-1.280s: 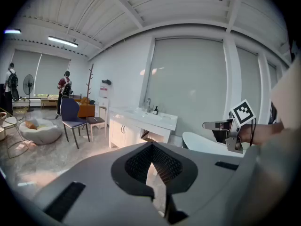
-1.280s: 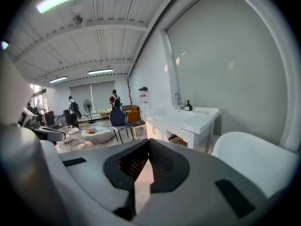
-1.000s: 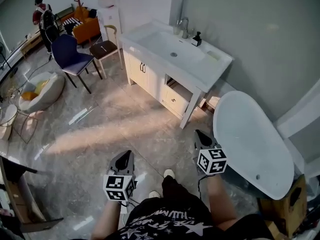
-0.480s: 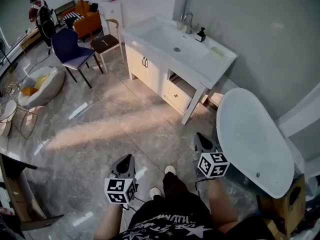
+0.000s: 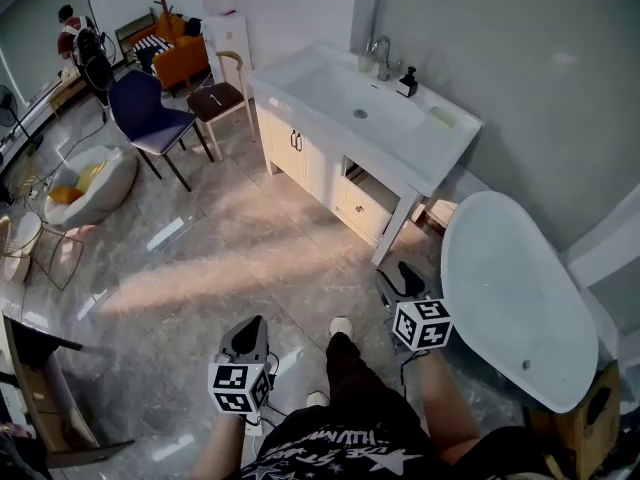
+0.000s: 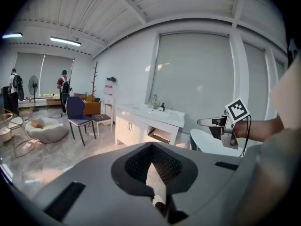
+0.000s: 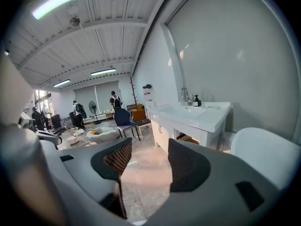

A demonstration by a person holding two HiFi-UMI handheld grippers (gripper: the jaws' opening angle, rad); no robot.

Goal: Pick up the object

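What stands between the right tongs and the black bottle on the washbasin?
Nothing visible does. The right tongs, opening with nothing between them, are held over bare floor. The black bottle stands beside the tap at the back of the washbasin, well apart from them.

Grey marble floor, white vanity against a grey wall, white bathtub alongside, blue chair beyond.

Object for pickup not identifiable
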